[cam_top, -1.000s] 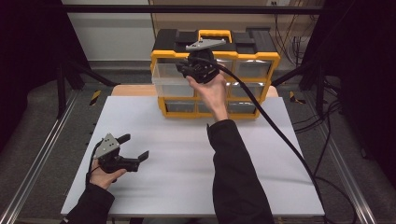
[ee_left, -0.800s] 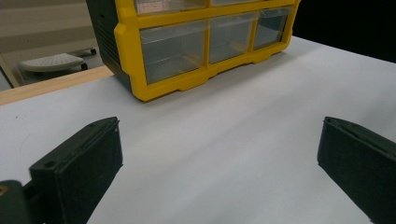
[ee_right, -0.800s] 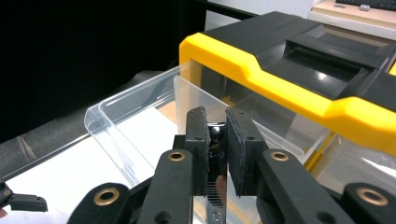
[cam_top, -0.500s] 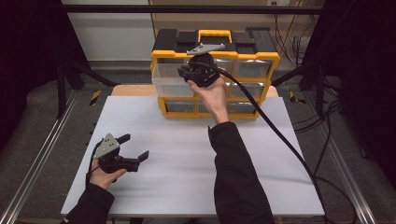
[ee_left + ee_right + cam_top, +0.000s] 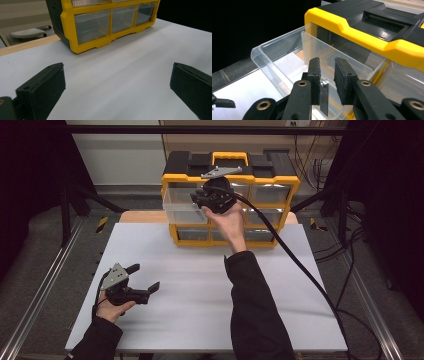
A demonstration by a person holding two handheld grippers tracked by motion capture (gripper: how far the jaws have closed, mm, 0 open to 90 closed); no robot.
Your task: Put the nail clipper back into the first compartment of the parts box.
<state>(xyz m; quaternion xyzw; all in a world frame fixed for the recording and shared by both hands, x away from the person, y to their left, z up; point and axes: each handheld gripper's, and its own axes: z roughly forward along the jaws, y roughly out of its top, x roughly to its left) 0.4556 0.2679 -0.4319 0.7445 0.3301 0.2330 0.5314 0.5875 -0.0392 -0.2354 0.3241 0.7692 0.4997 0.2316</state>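
The clear drawer (image 5: 182, 205) at the upper left of the yellow organizer (image 5: 285, 185) stands pulled well out of its slot, in the upper middle of the high view; the opening step looks mostly done. The right gripper (image 5: 327, 75) has its jaws nearly closed around the tab on the drawer's front wall, though whether they truly pinch it is hard to tell through the clear plastic. The drawer seems empty, so filling it or sliding it back in may remain. The left gripper (image 5: 142, 281) rests low on the white desk (image 5: 200, 295) at lower left, jaws wide open, holding nothing.
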